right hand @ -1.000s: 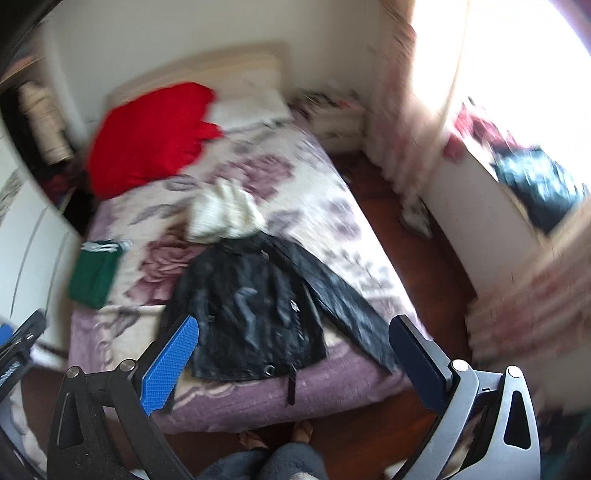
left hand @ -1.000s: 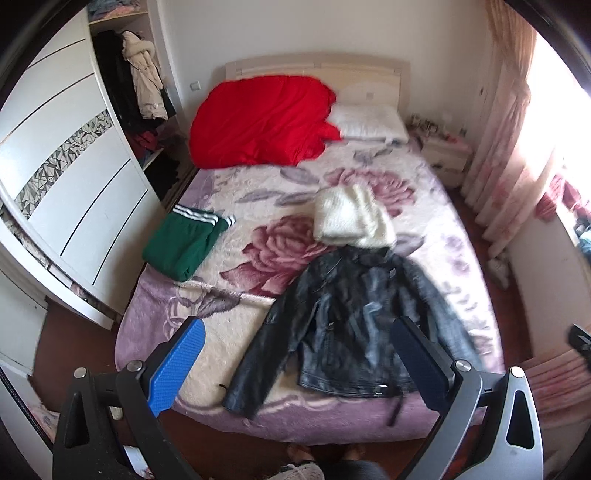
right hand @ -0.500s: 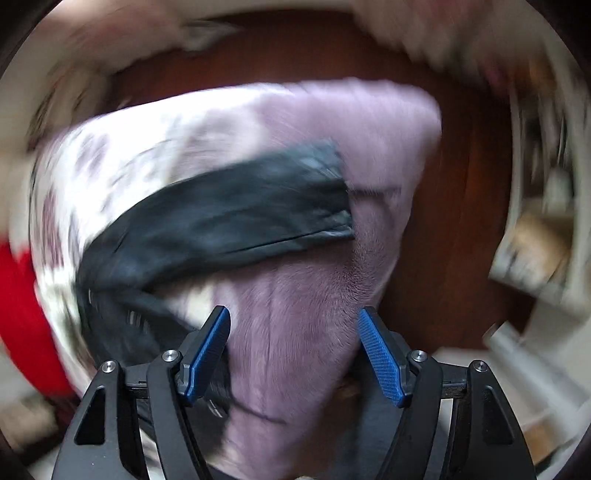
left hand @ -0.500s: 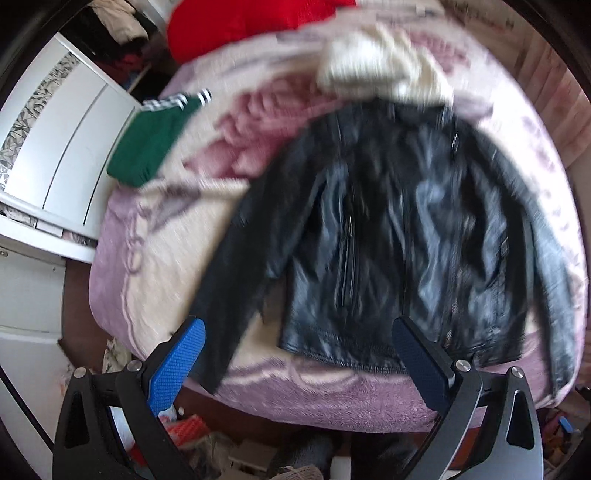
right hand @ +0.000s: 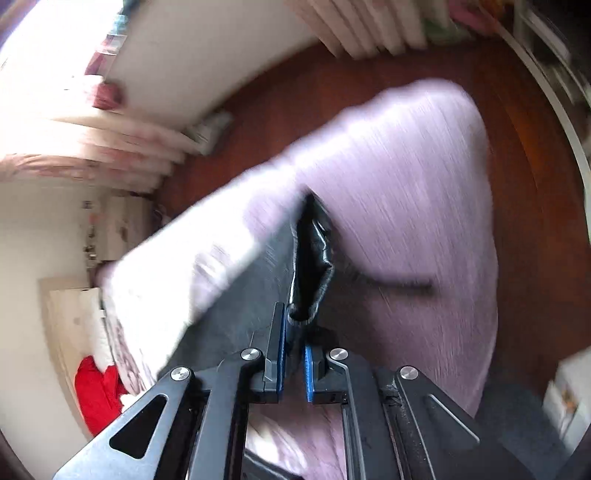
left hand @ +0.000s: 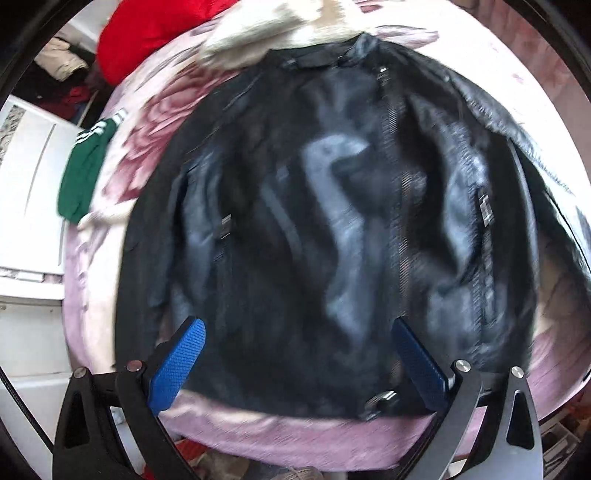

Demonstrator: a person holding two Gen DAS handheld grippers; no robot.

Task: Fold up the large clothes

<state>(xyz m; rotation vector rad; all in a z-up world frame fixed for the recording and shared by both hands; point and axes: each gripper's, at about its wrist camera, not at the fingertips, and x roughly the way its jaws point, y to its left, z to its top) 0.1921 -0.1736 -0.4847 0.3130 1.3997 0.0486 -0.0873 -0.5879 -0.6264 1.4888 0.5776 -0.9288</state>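
Observation:
A black leather jacket lies front up on the floral bed, filling the left wrist view. My left gripper is open, hovering just over the jacket's lower hem, blue pads apart. In the right wrist view my right gripper is shut on the cuff end of the jacket's sleeve, near the corner of the bed. The view is blurred.
A white knit garment lies above the jacket's collar. A folded green garment lies at the bed's left edge, a red blanket at the head. White wardrobe on the left. Wooden floor surrounds the bed corner.
The left gripper has dropped close over the jacket's front. The right gripper has swung to the sleeve end at the bed corner and closed on it.

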